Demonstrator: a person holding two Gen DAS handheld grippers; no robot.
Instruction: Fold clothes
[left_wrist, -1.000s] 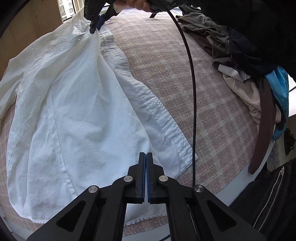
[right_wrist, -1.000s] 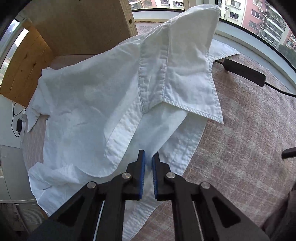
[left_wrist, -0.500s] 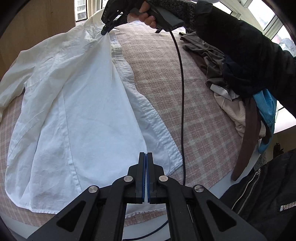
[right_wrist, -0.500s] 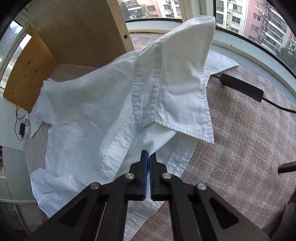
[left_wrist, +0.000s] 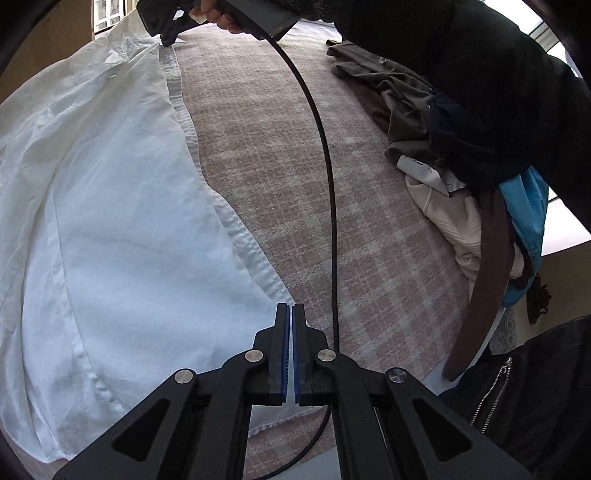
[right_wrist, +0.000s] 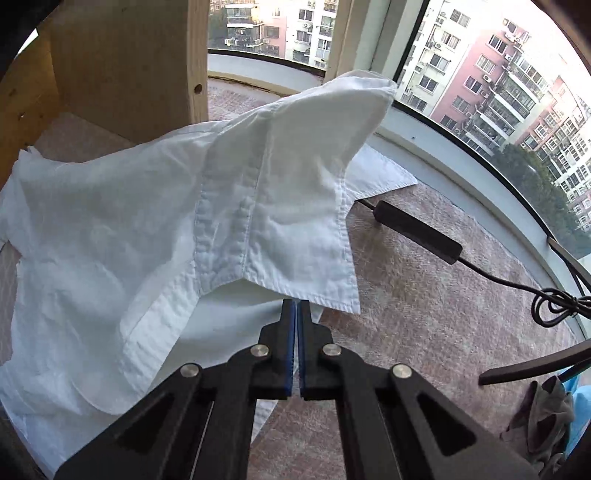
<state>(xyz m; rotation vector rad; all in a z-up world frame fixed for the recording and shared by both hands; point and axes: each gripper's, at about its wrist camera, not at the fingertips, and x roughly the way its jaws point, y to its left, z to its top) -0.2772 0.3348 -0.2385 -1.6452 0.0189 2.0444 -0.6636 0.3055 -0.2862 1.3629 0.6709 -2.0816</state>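
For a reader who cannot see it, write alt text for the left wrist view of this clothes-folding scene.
A white shirt lies spread on a pink checked cloth, with the left gripper at its hem, jaws almost shut. At the far end the right gripper pinches the shirt near its collar, a black cable trailing from it. A pile of clothes sits to the right.

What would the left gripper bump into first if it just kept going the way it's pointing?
Probably the white shirt: the left gripper aims steeply down at its hem corner, close to the bare checked cloth. Depth is hard to judge.
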